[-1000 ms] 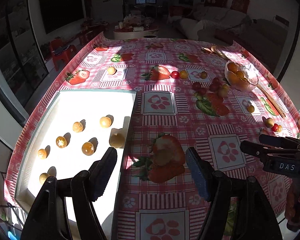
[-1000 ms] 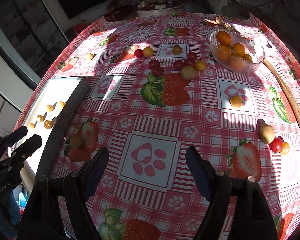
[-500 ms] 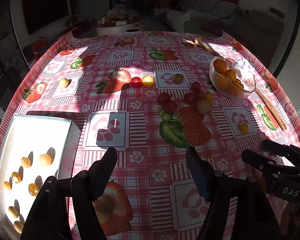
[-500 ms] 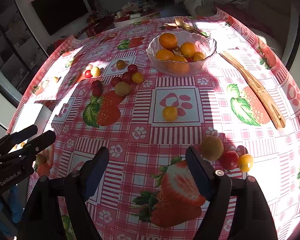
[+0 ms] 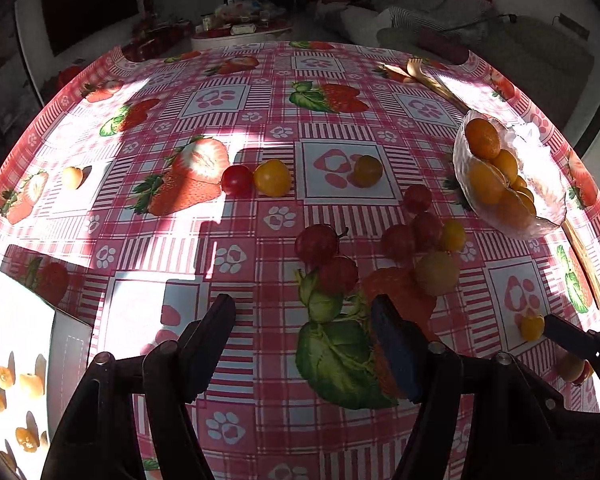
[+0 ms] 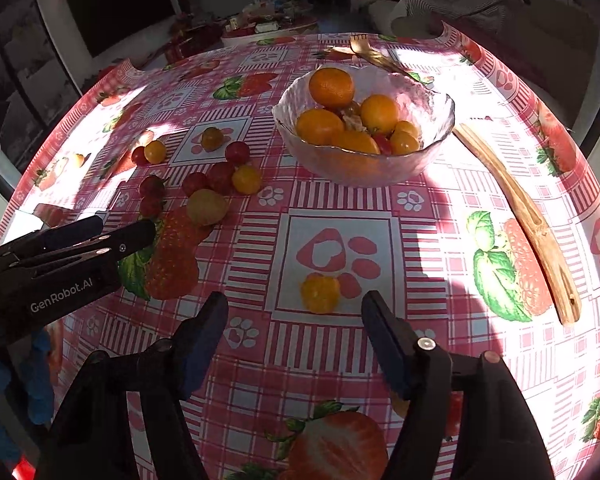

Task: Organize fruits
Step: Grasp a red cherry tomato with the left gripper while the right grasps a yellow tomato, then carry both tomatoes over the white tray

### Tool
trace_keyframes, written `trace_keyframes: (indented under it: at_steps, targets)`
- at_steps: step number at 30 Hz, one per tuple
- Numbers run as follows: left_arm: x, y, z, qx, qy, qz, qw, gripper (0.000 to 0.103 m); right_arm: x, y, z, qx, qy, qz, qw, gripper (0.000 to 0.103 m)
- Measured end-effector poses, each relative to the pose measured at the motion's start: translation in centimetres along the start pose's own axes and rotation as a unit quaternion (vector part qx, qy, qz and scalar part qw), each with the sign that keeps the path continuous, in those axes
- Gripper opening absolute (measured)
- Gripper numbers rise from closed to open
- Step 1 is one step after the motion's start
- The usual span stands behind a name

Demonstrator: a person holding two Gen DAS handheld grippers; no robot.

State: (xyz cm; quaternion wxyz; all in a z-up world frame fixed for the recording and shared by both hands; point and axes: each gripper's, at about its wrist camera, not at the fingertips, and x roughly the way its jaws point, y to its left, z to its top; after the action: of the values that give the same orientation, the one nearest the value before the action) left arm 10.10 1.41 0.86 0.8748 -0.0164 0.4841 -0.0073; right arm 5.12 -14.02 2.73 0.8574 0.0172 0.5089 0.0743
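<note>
The worktop (image 6: pixel 380 360), covered with a glossy pink-and-white checked cloth printed with strawberries and paw marks, is filling both views, with hard sunlight falling across its right side. Beyond its far edge a dim living room is showing: a dark screen on the left wall, a low table crowded with small items, and a pale sofa with red cushions.

A flat white tray (image 5: pixel 20 320) is sitting at the near left and is carrying several small yellow fruits. A clear textured glass bowl (image 6: pixel 436 128) is standing far right of centre, holding oranges and small tomatoes. Right of it a long wooden tong (image 6: pixel 528 216) is lying on the cloth.

A loose cluster of red and yellow cherry tomatoes (image 6: pixel 220 176) is lying left of the bowl.

The step in hand looks like a reach for a single fruit. The right claw (image 6: pixel 296 332) is hanging over a small yellow cherry tomato (image 6: pixel 320 293) on a paw print; its jaws are closing, yet the tomato is lying just beyond the tips, not between them. The next move probably calls for lowering and advancing until the pads straddle it, then squeezing gently, since it is round and may roll.

The left claw (image 5: pixel 302 330) is standing apart and empty, near the cluster.
</note>
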Motion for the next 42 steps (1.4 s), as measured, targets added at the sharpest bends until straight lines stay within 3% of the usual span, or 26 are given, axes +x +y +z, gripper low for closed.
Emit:
trace_keyframes:
  at_steps: [2, 6, 9, 11, 12, 14, 15, 20, 25, 34, 42]
  targets:
    - [0.2, -0.3, 0.2, 0.003, -0.005, 0.005, 1.0000, 0.070, 0.1, 0.2, 0.0, -0.006, -0.002, -0.005, 1.000, 0.073]
    - [0.3, -0.7, 0.6, 0.004, -0.009, 0.010, 0.9999, 0.052, 0.3, 0.5, 0.0, -0.014, -0.008, -0.021, 1.000, 0.070]
    - [0.2, -0.9, 0.7, 0.005, -0.011, 0.009, 0.9999, 0.035, 0.4, 0.8, -0.1, -0.023, -0.012, -0.036, 0.999, 0.063]
    - [0.2, -0.9, 0.7, 0.006, -0.012, 0.008, 0.9999, 0.022, 0.3, 1.0, -0.1, -0.028, -0.014, -0.039, 0.999, 0.051]
    - [0.1, -0.9, 0.6, 0.007, -0.013, 0.007, 0.9999, 0.020, 0.3, 1.1, 0.0, -0.032, -0.014, -0.037, 0.999, 0.047]
    - [-0.1, -0.8, 0.3, 0.007, -0.014, -0.001, 0.9999, 0.020, 0.2, 1.5, -0.1, -0.041, -0.013, -0.029, 0.999, 0.022]
    - [-0.3, -0.7, 0.1, 0.006, -0.015, -0.007, 0.9999, 0.020, 0.2, 1.7, -0.1, -0.042, -0.012, -0.025, 0.999, 0.021]
    - [-1.9, -0.1, -2.4, 0.003, -0.015, -0.028, 0.9995, 0.020, -0.4, 0.8, -0.8, -0.007, -0.007, 0.051, 0.999, 0.021]
    - [-4.1, -0.1, -5.8, 0.010, -0.014, -0.038, 0.9991, 0.020, -1.4, 0.5, -2.5, 0.022, 0.003, 0.080, 0.997, 0.021]
    - [-8.5, 0.8, -12.4, -0.010, -0.010, -0.054, 0.9984, 0.020, -3.8, 0.8, -6.5, 0.036, 0.017, 0.093, 0.995, 0.021]
    - [-11.0, 2.0, -16.4, -0.028, -0.016, -0.057, 0.9979, 0.020, -5.7, 2.4, -9.7, 0.034, 0.031, 0.096, 0.994, 0.021]
